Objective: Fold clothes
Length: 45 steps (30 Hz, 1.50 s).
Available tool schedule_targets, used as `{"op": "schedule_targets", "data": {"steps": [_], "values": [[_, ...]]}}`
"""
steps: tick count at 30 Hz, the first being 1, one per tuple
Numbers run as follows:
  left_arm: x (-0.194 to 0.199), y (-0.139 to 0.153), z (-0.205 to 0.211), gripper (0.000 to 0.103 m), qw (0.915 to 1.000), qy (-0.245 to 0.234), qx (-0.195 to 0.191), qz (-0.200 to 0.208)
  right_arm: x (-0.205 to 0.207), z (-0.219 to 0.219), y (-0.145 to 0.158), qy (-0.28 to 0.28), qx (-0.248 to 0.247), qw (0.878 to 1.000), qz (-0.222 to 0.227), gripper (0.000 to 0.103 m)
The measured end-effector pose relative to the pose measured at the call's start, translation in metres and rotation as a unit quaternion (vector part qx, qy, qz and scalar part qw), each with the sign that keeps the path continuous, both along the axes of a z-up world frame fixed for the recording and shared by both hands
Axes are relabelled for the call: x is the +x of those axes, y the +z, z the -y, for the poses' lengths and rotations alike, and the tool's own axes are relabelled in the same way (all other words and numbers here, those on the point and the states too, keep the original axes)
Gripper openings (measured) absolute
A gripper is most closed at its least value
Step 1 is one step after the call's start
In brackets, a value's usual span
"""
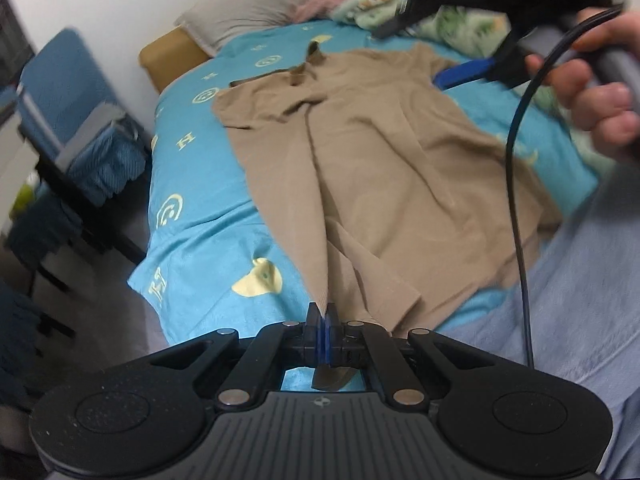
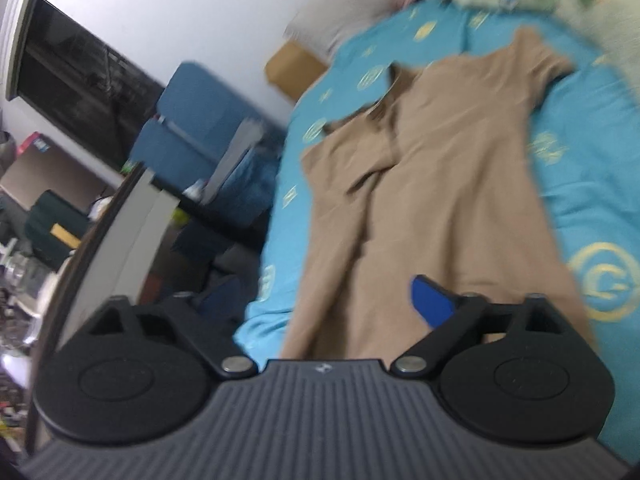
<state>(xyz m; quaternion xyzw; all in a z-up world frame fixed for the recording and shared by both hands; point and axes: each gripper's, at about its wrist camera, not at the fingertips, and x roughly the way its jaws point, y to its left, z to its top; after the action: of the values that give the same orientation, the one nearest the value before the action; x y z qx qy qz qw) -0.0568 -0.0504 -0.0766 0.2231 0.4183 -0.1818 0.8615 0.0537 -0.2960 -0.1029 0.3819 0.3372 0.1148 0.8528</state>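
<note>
On the bed [image 1: 192, 184], over its turquoise printed sheet, a tan short-sleeved shirt [image 1: 392, 152] lies spread lengthwise, collar toward the grey pillow [image 1: 256, 4], 1 sleeve out to each side, with 1 long crease running down its body. Your left gripper [image 1: 322, 314] has its jaws clamped together on a pinch of the shirt's near hem, and the cloth rises taut from there. Your right gripper [image 2: 320, 304], held in your hand [image 1: 592, 92], hovers above the shirt's middle with its jaws wide apart and nothing between them; the cloth lies below, not touching.

Risks: a 1-sided pull by the left gripper would likely drag the whole shirt toward the bed's edge and deepen the crease; the thin pinch may slip free; the black cable [image 1: 516, 184] hanging across the shirt could snag a fold.
</note>
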Motion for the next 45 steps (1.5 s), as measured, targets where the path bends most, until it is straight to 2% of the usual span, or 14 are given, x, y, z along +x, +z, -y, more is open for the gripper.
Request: {"op": "schedule_targets", "data": {"steps": [7,12,13,14,15,21,24,29,31,33,34,35,40,45], "values": [[0.009,0.021,-0.027,0.001,0.9954,0.033,-0.090,-0.006,0.130,-0.026,-0.051,0.015,0.031,0.998,-0.061,0.074],[0.009,0.030,-0.028,0.001,0.9931,0.021,-0.115,0.003,0.197,-0.045,-0.101,0.009,0.015,0.996,-0.083,0.064],[0.009,0.031,-0.026,0.001,0.9932,0.013,-0.116,0.002,0.206,-0.049,-0.107,0.012,0.008,0.996,-0.084,0.052],[0.009,0.031,-0.024,0.001,0.9931,0.006,-0.117,0.001,0.213,-0.052,-0.111,0.020,-0.003,0.996,-0.084,0.025],[0.009,0.030,-0.020,0.001,0.9926,-0.002,-0.121,-0.005,0.216,-0.054,-0.112,0.024,-0.014,0.996,-0.079,0.011],[0.011,0.007,0.019,0.001,0.9862,-0.055,-0.146,-0.054,0.207,-0.044,-0.081,0.011,-0.085,0.996,-0.021,0.007],[0.016,-0.024,0.043,0.001,0.9878,-0.066,-0.118,-0.077,0.204,-0.038,-0.078,0.009,-0.094,0.995,-0.031,0.007],[0.026,-0.052,0.048,0.015,0.9898,-0.036,-0.091,-0.104,0.199,-0.029,-0.076,0.013,-0.102,0.993,-0.055,0.010],[0.025,-0.042,0.039,0.050,0.9906,-0.023,-0.106,-0.084,0.194,-0.031,-0.068,0.027,-0.112,0.992,-0.054,0.013],[0.022,-0.029,0.030,0.069,0.9899,-0.010,-0.127,-0.063,0.182,-0.028,-0.051,0.028,-0.132,0.990,-0.036,0.034],[0.020,-0.023,0.025,0.077,0.9890,-0.004,-0.137,-0.055,0.174,-0.026,-0.041,0.026,-0.145,0.989,-0.023,0.064],[0.019,-0.018,0.021,0.080,0.9884,0.002,-0.144,-0.048,0.166,-0.025,-0.030,0.024,-0.157,0.987,-0.010,0.084],[0.027,0.012,0.010,0.087,0.9846,0.043,-0.170,-0.004,0.120,0.001,0.017,0.005,-0.172,0.984,0.042,0.083],[0.053,0.050,0.016,0.102,0.9756,0.071,-0.200,0.056,0.088,0.061,0.027,-0.072,-0.086,0.993,0.038,0.084]]}}
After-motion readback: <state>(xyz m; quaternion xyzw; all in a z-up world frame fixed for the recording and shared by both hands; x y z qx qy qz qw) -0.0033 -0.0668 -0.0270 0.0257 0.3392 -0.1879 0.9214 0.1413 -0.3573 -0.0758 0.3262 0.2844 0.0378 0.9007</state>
